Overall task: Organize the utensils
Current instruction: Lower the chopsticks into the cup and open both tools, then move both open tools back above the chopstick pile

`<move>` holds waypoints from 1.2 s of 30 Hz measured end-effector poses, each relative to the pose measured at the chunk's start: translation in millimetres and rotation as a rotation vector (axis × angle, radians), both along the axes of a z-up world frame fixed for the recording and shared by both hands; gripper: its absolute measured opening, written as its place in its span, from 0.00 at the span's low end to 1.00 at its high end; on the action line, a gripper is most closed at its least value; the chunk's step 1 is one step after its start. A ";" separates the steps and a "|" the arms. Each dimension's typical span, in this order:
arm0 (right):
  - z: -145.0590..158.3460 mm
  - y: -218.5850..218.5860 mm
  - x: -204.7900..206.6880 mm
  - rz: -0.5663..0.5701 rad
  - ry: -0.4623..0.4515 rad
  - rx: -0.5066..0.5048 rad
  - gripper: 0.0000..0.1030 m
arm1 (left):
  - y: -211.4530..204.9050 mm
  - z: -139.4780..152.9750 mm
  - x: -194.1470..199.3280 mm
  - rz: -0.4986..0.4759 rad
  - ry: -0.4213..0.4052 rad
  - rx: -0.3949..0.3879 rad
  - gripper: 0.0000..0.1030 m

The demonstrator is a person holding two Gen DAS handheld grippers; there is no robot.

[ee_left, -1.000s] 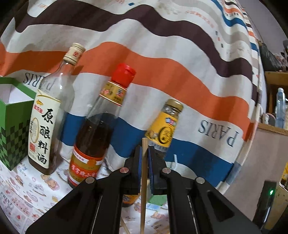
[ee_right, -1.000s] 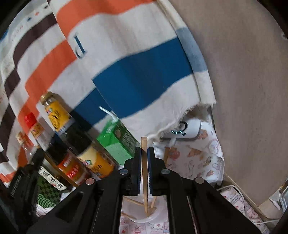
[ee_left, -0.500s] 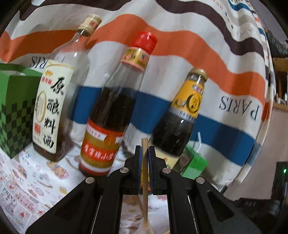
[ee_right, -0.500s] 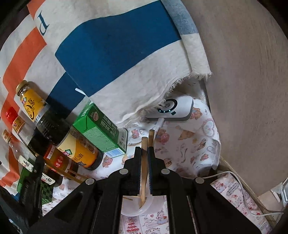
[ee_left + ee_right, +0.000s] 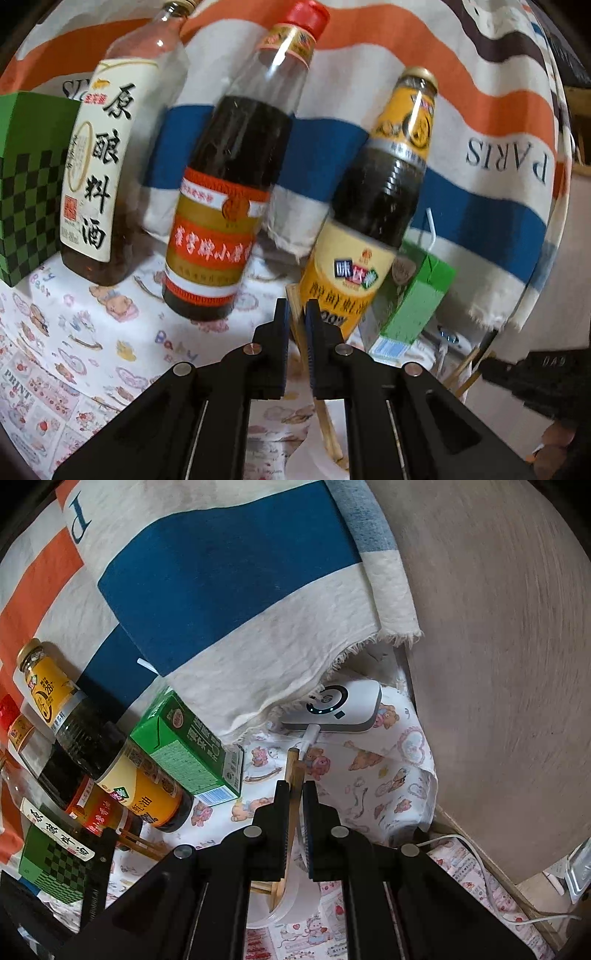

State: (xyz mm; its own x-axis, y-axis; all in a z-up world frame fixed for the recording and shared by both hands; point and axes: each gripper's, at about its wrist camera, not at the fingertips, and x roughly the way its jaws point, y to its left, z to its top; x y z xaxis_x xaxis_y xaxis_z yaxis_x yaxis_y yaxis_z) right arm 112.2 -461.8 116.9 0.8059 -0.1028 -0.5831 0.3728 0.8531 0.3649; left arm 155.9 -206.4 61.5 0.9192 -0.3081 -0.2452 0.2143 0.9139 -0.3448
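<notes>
Landmark: green drink carton (image 5: 192,753). Left of it, 3 bottles in a tight row block passage: soy sauce bottle (image 5: 373,206) touching-close to the carton, red-capped bottle (image 5: 229,199), cooking wine bottle (image 5: 99,170), then a green checkered box (image 5: 26,184). Behind the carton, striped cloth (image 5: 221,583) hangs as a wall. Right of the carton, white charger (image 5: 343,705) and its cable (image 5: 308,738), beyond them a brown board (image 5: 498,664). In front of the carton, printed tablecloth (image 5: 369,782) lies bare, open approach.
</notes>
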 end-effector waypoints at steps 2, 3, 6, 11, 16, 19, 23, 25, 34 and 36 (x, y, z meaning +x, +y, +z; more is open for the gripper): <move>1.3 0.8 -1.2 0.000 0.006 -0.001 0.08 | -0.2 -4.1 0.3 -0.012 0.011 0.009 0.10; 2.6 0.4 -1.9 0.004 0.006 0.001 0.08 | -1.4 -3.9 2.6 -0.019 0.017 0.017 0.12; 8.4 1.5 -5.4 0.046 0.002 -0.006 0.25 | 2.9 0.1 -0.8 0.011 -0.007 0.091 0.25; 19.7 6.5 -14.6 0.094 -0.024 -0.031 0.54 | 21.1 20.0 -12.0 0.030 -0.071 0.178 0.59; 27.8 14.4 -20.7 0.151 -0.024 -0.030 0.62 | 51.1 37.0 -28.2 0.077 -0.051 0.162 0.74; 33.0 27.6 -22.8 0.202 -0.023 -0.059 0.63 | 62.0 43.9 -40.6 0.066 -0.048 0.169 0.83; 38.4 50.4 -25.2 0.242 -0.040 -0.085 0.65 | 82.5 51.9 -63.4 0.074 -0.045 0.224 0.91; 38.9 61.2 -24.0 0.270 -0.041 -0.095 0.66 | 92.2 52.7 -71.0 0.081 -0.031 0.241 0.93; 35.8 101.2 -19.2 0.312 -0.015 -0.166 0.67 | 135.0 62.2 -95.3 0.162 -0.080 0.225 0.99; 35.8 105.6 -18.7 0.305 -0.014 -0.179 0.68 | 138.7 67.1 -95.1 0.164 -0.077 0.224 0.99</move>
